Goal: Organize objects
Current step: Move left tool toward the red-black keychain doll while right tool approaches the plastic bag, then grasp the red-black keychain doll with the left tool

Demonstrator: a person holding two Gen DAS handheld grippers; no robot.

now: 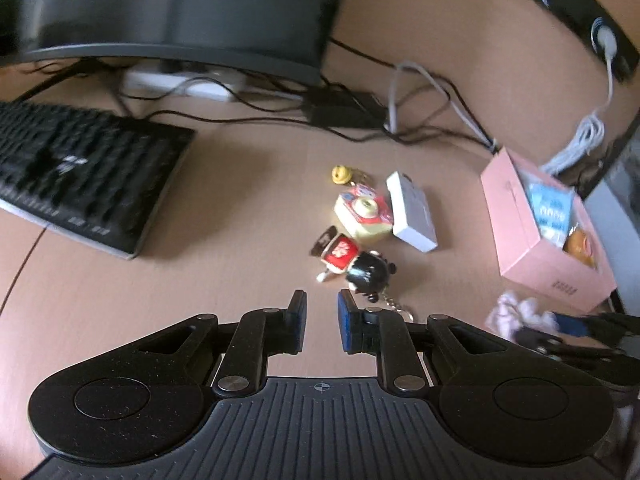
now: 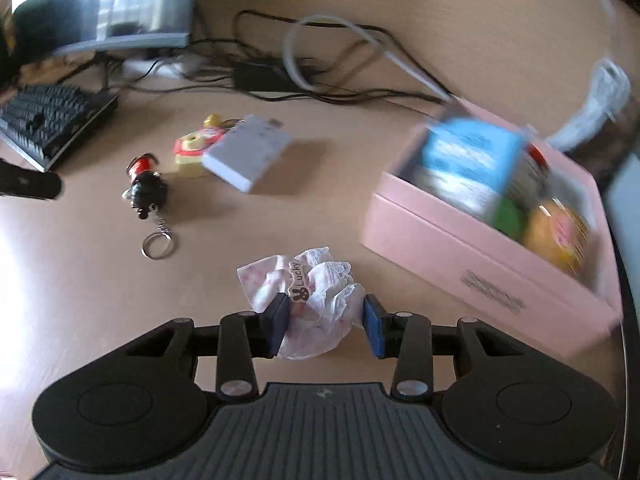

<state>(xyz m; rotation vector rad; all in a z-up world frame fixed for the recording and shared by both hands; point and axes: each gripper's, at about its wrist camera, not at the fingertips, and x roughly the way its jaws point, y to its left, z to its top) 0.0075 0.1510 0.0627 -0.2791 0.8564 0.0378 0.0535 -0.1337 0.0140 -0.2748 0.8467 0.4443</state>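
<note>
Right hand-held gripper point(image 2: 325, 325) clenched on lace cloth point(image 2: 308, 300) near pink box point(image 2: 480, 264); left hand-held gripper point(image 1: 322, 320) clenched, empty.

On the desk: one pink box point(image 2: 480, 280), one white box point(image 2: 248, 152), one lacy scrunchie point(image 2: 316, 280). Also one doll keychain point(image 2: 146, 188), one yellow bell point(image 1: 340, 174), one keyboard point(image 1: 80, 172).

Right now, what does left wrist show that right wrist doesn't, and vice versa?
Left wrist only: the left gripper's shut, empty jaws; the red paw print on the black-haired doll keychain.
Right wrist only: the right gripper's jaws against both sides of the pink lace-trimmed cloth; its "Lucky" tag; a green item in the pink cardboard box.
Both: doll, cloth, pink box, white rectangular box, black keyboard.
</note>
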